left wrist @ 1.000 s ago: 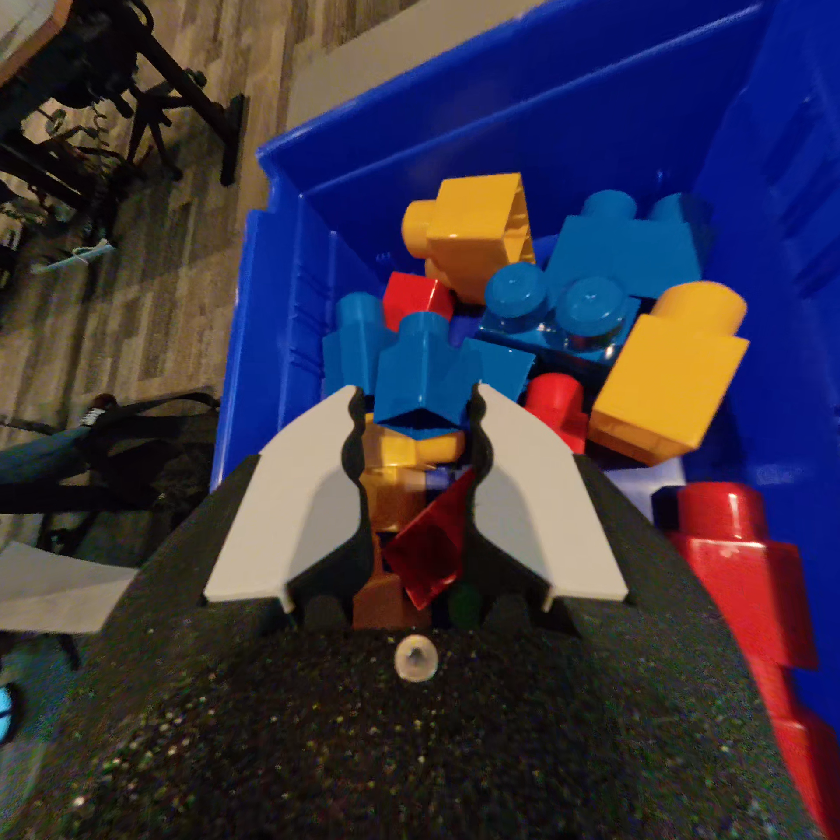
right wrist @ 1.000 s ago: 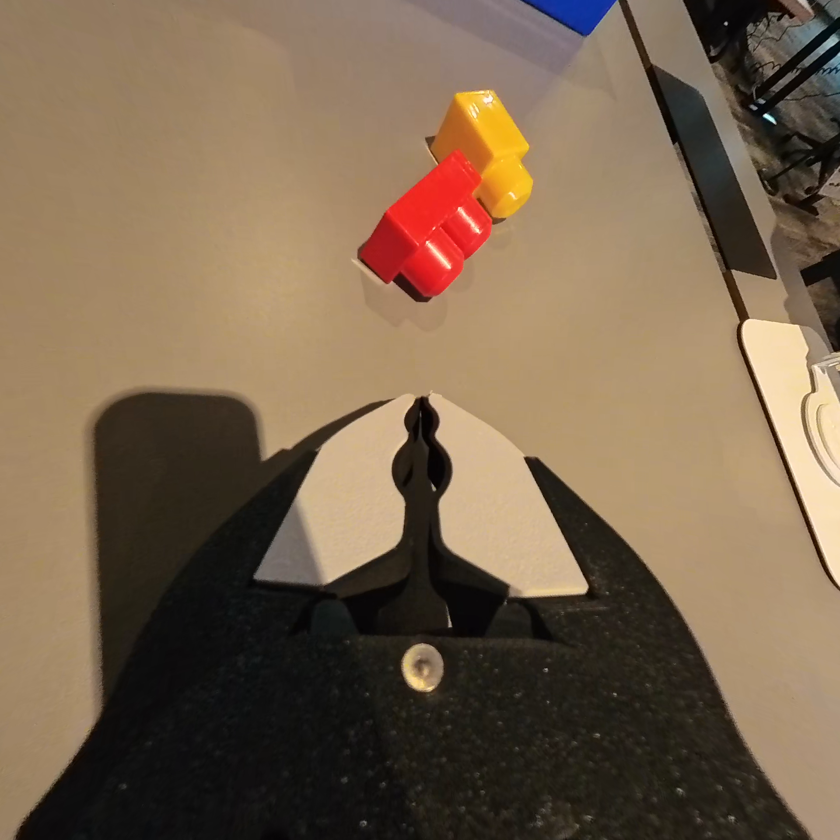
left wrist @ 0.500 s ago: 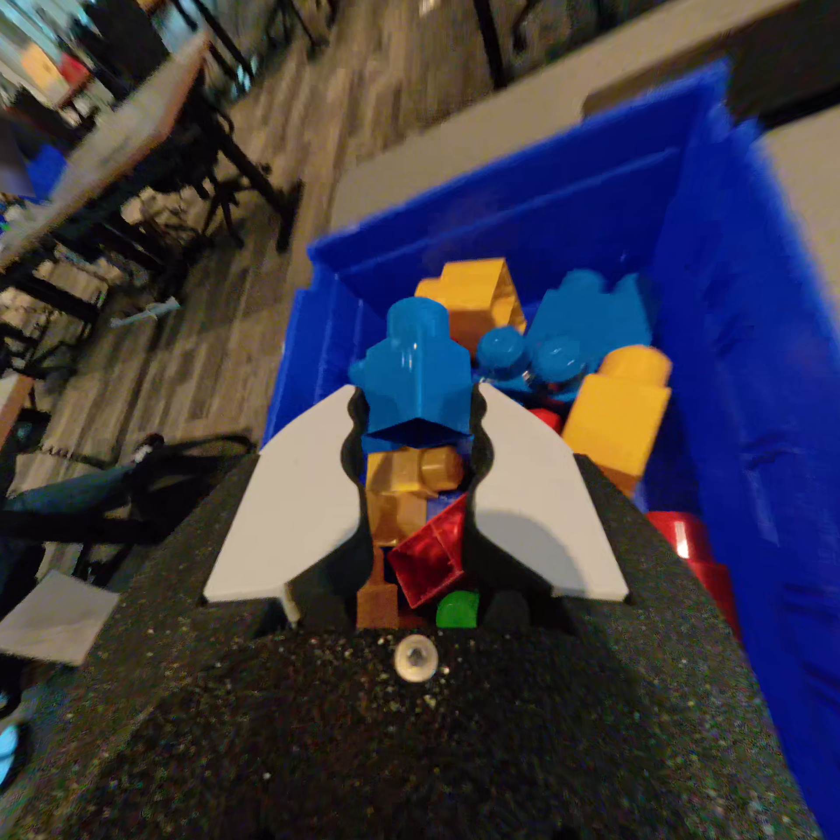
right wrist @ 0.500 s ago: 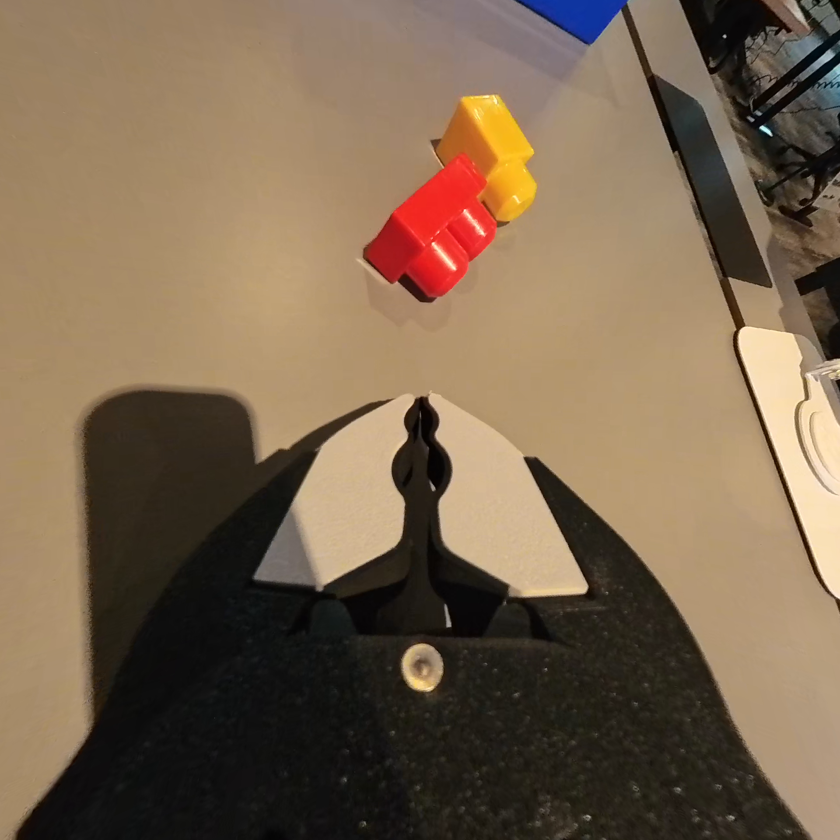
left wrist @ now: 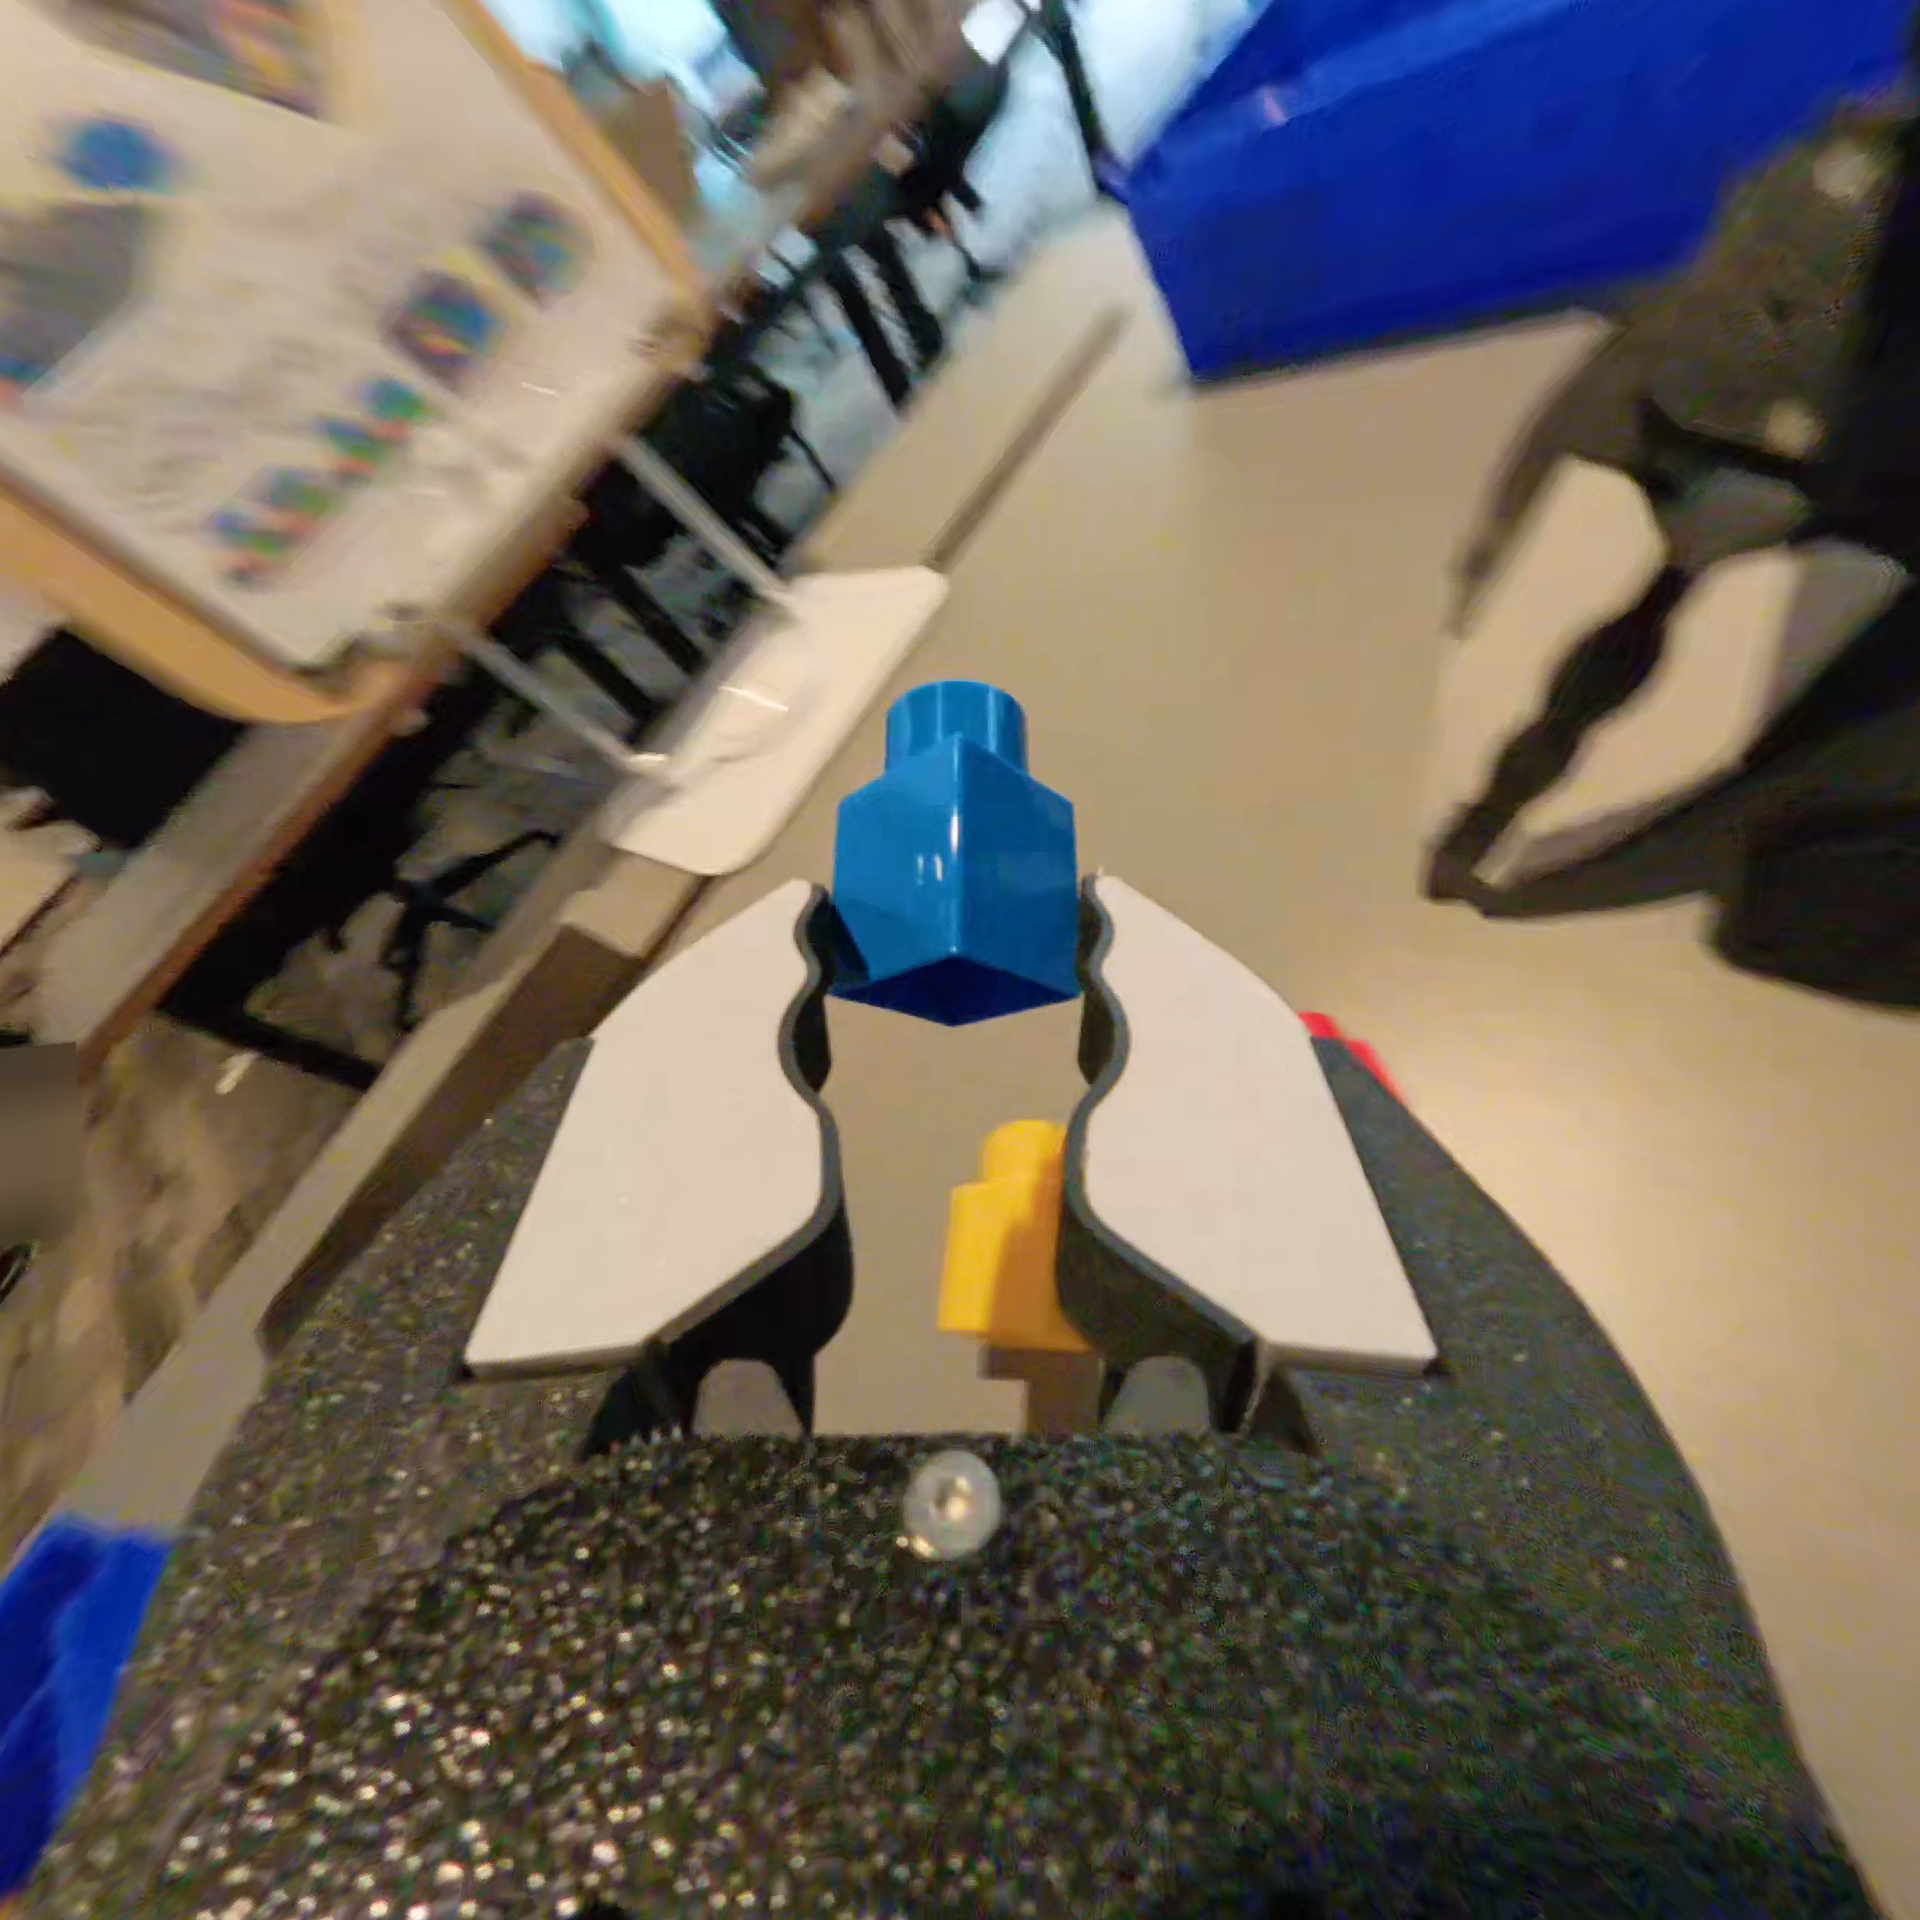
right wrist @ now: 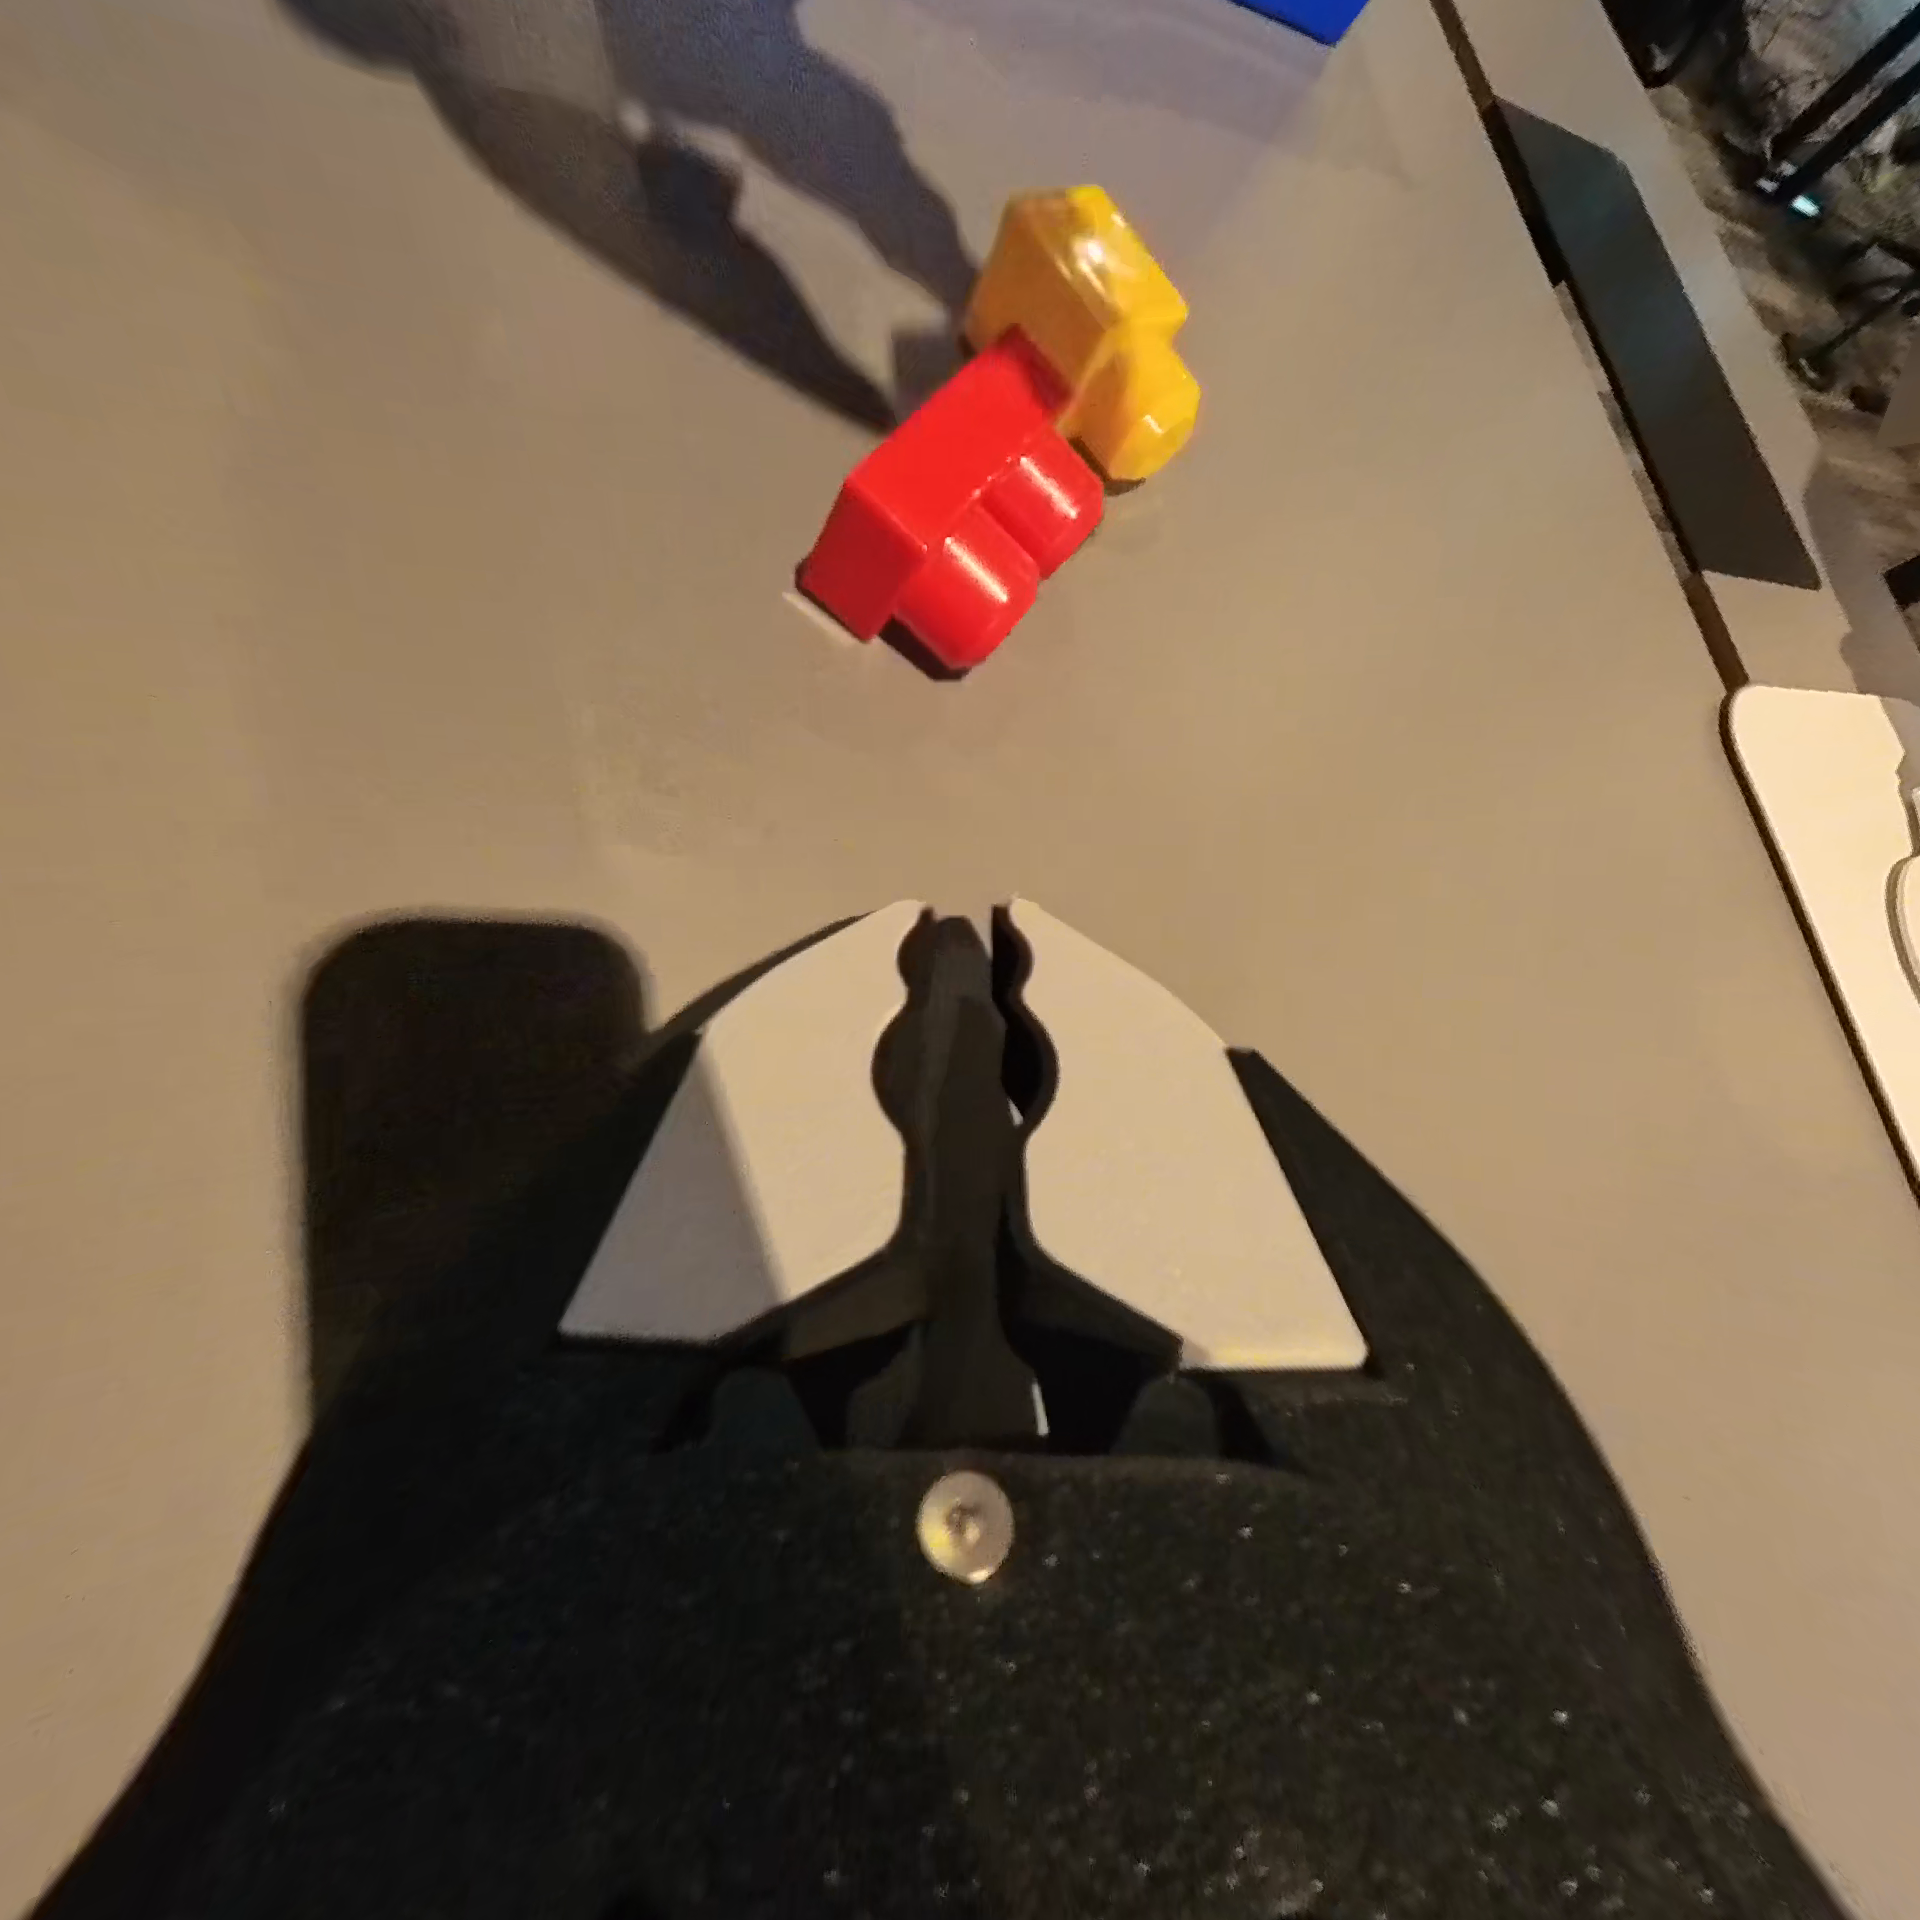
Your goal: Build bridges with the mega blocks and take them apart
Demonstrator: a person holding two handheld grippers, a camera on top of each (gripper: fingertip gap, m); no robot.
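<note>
My left gripper point(left wrist: 954, 906) is shut on a blue one-stud block point(left wrist: 954, 894) and holds it above the grey table. Below, between its fingers, a yellow block point(left wrist: 1006, 1242) lies on the table, with a sliver of a red block point(left wrist: 1345, 1044) beside the right finger. In the right wrist view the red two-stud block point(right wrist: 956, 514) and the yellow block point(right wrist: 1091, 332) lie on their sides, touching. My right gripper point(right wrist: 961, 920) is shut and empty, hovering short of them. It also shows in the left wrist view point(left wrist: 1704, 665) at the right.
A blue bin point(left wrist: 1475, 177) stands at the far side of the table. A white board point(left wrist: 790, 717) lies near the table's edge; it also shows in the right wrist view point(right wrist: 1829, 883). Beyond the edge are the floor, chairs and another table point(left wrist: 260, 395). Tip to tip, the grippers are about 15 centimeters apart.
My left gripper lifted the blue block out of the bin and swung it over the table above the yellow block. My right gripper moved slightly closer to the red and yellow blocks.
</note>
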